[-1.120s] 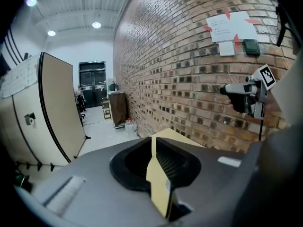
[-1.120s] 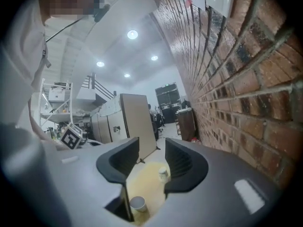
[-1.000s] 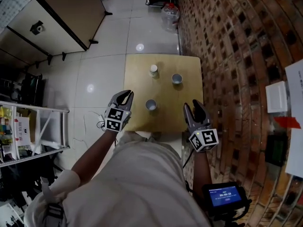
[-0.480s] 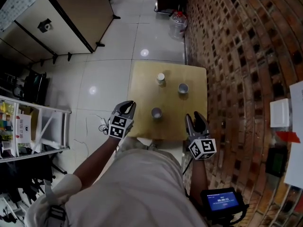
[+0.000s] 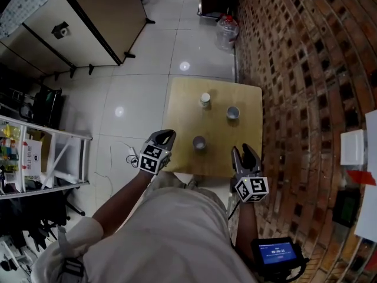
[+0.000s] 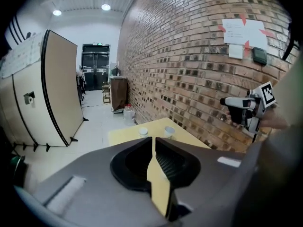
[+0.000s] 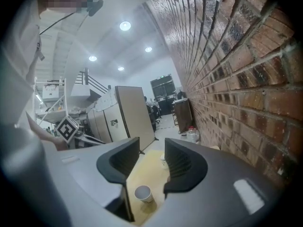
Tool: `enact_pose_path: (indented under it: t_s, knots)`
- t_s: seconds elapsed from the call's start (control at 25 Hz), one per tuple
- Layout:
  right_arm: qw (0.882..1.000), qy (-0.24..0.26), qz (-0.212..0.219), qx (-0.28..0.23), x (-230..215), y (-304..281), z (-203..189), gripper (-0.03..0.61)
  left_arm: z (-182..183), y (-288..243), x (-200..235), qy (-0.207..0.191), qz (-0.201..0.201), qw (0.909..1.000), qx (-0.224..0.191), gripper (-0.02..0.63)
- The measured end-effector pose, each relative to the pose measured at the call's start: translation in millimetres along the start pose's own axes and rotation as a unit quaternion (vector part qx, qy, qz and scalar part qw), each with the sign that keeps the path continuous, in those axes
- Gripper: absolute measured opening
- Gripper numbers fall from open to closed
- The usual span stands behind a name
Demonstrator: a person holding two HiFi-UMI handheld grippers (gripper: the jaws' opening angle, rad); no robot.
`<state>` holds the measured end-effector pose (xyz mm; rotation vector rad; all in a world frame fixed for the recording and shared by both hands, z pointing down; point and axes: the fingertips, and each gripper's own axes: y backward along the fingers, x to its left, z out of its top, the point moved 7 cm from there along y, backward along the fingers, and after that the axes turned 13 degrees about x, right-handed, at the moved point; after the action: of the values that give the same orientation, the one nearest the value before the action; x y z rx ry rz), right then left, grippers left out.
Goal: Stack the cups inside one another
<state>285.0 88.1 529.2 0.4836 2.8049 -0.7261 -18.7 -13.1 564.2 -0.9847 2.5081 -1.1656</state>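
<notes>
Three small white cups stand apart on the square wooden table [image 5: 247,152]: one near the front [image 5: 199,142], one at the back [image 5: 205,99], one at the back right [image 5: 233,112]. My left gripper [image 5: 167,134] hangs at the table's front left corner, shut to a thin slit with nothing in it [image 6: 152,143]; the two far cups [image 6: 143,132] [image 6: 169,132] show beyond it. My right gripper [image 5: 245,150] hovers over the front right edge, open and empty [image 7: 151,152]. The near cup [image 7: 143,193] shows below and beyond its jaws, well out of reach of them.
A brick wall [image 5: 306,99] runs close along the table's right side. A large water bottle [image 5: 226,28] stands on the tiled floor beyond the table. A beige partition [image 5: 100,16] and a metal shelf rack [image 5: 41,158] are off to the left.
Both grippers have sunk a little near the table's front edge. The head view has shifted slightly. The cups have not moved.
</notes>
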Motion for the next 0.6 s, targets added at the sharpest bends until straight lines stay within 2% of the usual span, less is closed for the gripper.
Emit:
enact_pose_path:
  t_s: [0.32,0.4,0.6]
  knots:
    - [1.0,0.008,0.002,0.03,1.8,-25.8,-7.9,0.16,-7.9,-6.5,2.7,0.006,-0.029,0.9993,0.024,0.048]
    - [0.999,0.008,-0.004,0.034,4.4,-34.1,-5.8,0.16,-10.2,-6.6,8.3,-0.002,-0.036,0.9988,0.033,0.069]
    - [0.999,0.012,-0.021,0.035,20.3,-58.6,10.1,0.16,-5.7,-2.2,37.6,-0.026,-0.048,0.9978,0.037,0.072]
